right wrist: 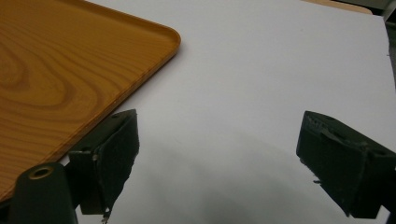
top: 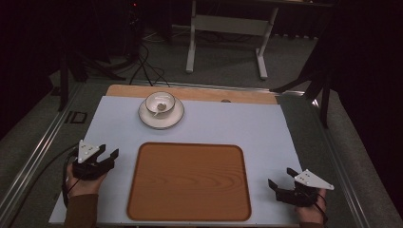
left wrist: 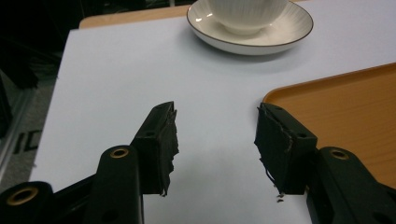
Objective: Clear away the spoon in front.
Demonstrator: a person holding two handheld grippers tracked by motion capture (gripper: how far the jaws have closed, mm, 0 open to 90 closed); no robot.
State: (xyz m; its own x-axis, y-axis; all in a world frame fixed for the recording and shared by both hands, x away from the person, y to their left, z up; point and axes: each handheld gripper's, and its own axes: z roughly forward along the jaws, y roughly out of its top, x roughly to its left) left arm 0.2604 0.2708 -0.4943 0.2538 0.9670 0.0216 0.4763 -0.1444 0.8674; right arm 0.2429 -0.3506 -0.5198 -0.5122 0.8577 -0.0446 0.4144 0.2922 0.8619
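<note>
White mat (top: 237, 123): high view shows cup (top: 160, 103); both tools (top: 107, 156) (top: 280, 178) open, empty.

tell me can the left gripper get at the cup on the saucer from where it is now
Probably yes: the left gripper is open, and only bare white mat lies between it and the cup on its saucer.

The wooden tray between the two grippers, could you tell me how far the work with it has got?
Nothing looks done yet: the wooden tray is bare. The cup sits on its saucer beyond the tray. In hand: nothing; the left gripper and right gripper rest open either side of the tray. Probably left: everything, perhaps moving the cup and saucer onto the tray.
</note>
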